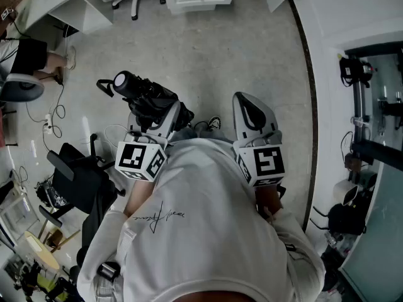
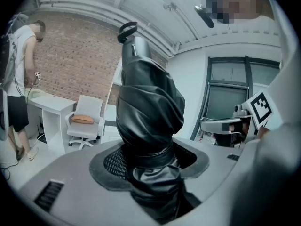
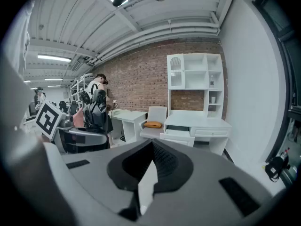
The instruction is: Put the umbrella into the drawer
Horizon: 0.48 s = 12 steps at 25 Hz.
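The left tongs (image 2: 151, 166) were clenched round the folded black umbrella (image 2: 148, 107), handle end forward, likely for carrying it to the open drawer (image 3: 178, 134) well away across the room, while the right tongs (image 3: 149, 171) were closed on nothing.
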Motion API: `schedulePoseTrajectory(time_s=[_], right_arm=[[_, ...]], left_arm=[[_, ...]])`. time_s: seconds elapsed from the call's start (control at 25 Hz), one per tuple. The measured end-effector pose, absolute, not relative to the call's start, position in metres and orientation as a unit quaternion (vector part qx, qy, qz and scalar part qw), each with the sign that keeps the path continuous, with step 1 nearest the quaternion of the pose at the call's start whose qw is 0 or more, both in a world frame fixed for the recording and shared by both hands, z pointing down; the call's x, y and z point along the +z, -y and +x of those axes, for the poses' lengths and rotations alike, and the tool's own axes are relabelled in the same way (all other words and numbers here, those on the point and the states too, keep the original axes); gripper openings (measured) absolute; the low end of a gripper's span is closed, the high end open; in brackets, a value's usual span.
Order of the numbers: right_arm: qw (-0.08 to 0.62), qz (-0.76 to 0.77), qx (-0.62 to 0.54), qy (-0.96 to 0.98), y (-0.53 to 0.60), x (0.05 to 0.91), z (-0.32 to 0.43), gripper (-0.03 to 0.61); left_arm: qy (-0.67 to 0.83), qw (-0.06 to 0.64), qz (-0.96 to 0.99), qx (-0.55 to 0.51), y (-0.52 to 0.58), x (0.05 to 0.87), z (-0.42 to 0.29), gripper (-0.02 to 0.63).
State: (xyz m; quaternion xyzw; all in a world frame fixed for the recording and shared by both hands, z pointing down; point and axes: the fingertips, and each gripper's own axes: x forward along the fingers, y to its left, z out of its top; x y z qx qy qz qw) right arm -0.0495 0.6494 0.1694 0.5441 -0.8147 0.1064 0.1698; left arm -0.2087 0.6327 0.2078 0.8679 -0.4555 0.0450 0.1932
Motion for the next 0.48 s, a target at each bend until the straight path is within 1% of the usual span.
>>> schedulePoseTrajectory(time_s=[0.32, 0.48], right_arm=[[0.17, 0.54, 0.097, 0.819, -0.6484, 0.1659, -0.0507, 0.023], [0.145, 0.551, 0.1, 0.816, -0.6448, 0.1639, -0.0507, 0.025]], left_arm=[[0.458, 0.184, 0.869, 0.041, -0.6317, 0.2007, -0.2079, 0.256], [0.458, 0.175, 0.87, 0.043, -0.6298, 0.2003, -0.21, 0.256]])
